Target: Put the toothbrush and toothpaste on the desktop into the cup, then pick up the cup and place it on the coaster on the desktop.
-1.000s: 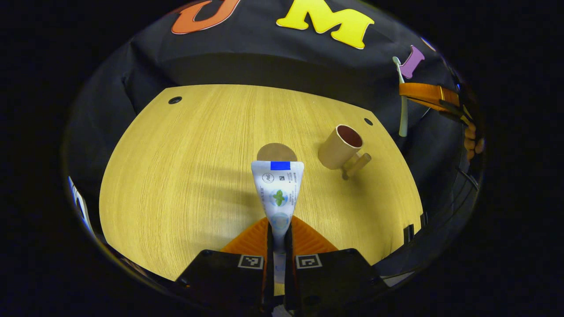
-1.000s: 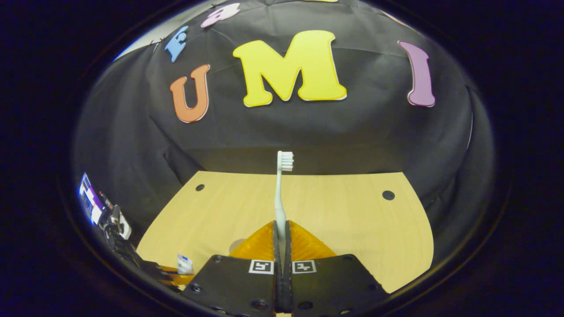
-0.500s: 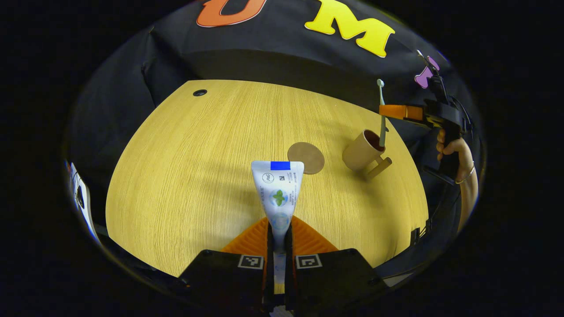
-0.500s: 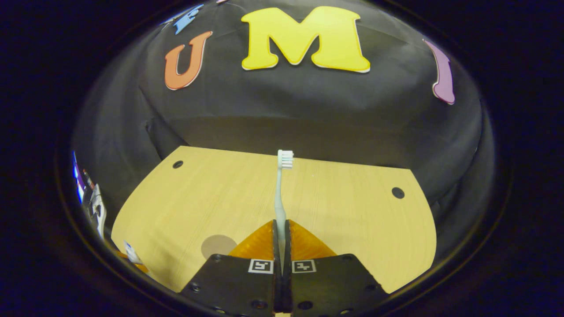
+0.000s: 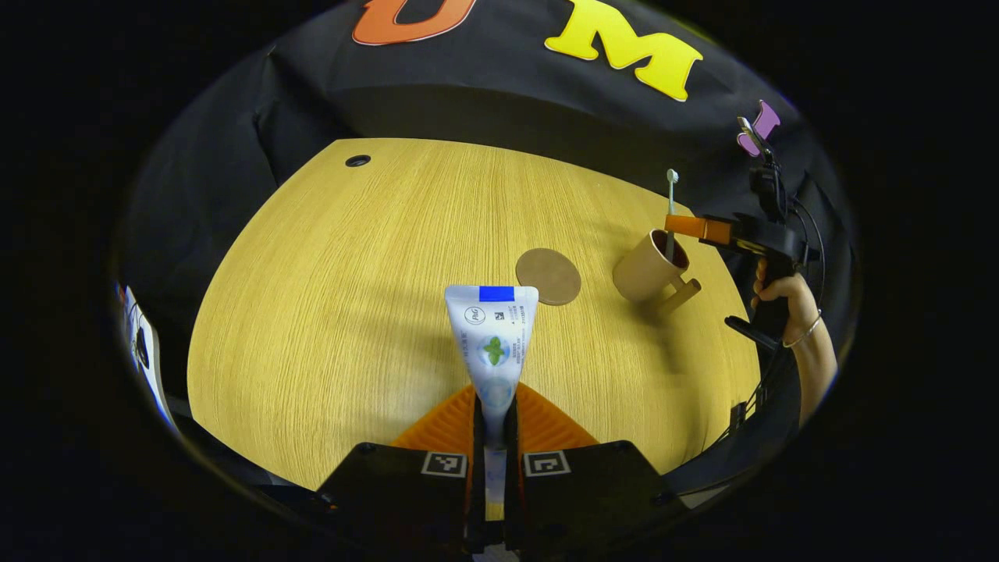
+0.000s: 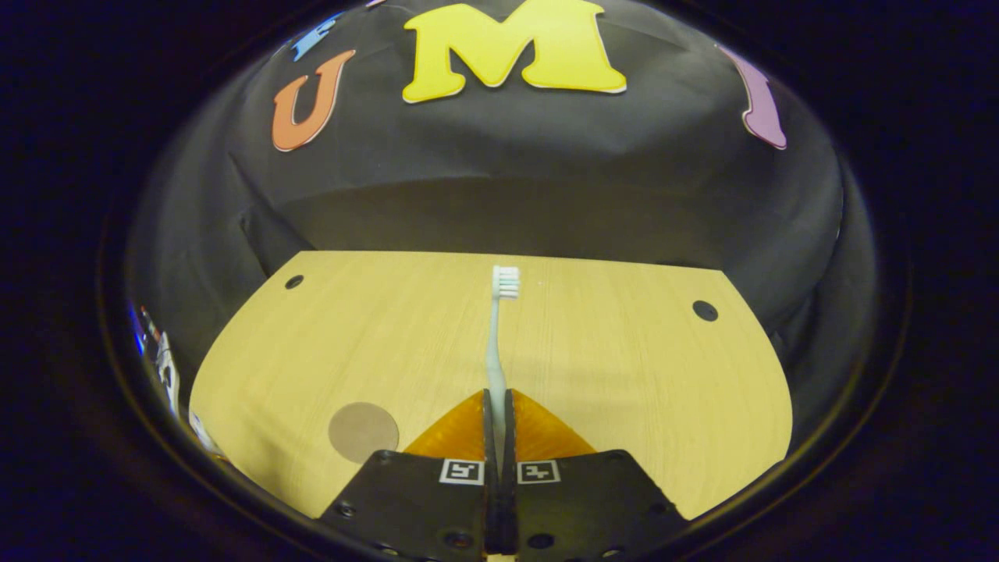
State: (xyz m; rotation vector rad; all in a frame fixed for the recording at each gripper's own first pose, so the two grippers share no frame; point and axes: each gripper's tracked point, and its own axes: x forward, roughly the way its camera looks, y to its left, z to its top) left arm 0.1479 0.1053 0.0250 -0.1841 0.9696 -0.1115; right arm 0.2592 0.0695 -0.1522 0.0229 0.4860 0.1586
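The toothbrush [image 5: 671,204] is standing with its bottom end in the cup [image 5: 648,272], at 2 o'clock on the desk [image 5: 351,297], and the right gripper [image 5: 687,227] is pinching it. The left gripper [image 5: 493,437] is pinching the toothpaste [image 5: 492,343] above the desk. I think the toothbrush is nearly in; the toothpaste and moving the cup to the coaster [image 5: 548,275], at its 9 o'clock, are left.

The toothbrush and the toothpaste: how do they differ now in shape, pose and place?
The toothbrush is a thin stick, while the toothpaste is a flat, wide tube. In the left gripper view the toothbrush stands upright with its lower end in the cup; the toothpaste is held away from the cup, nearer the coaster. Both are clamped: toothbrush in the right gripper, toothpaste in the left gripper.
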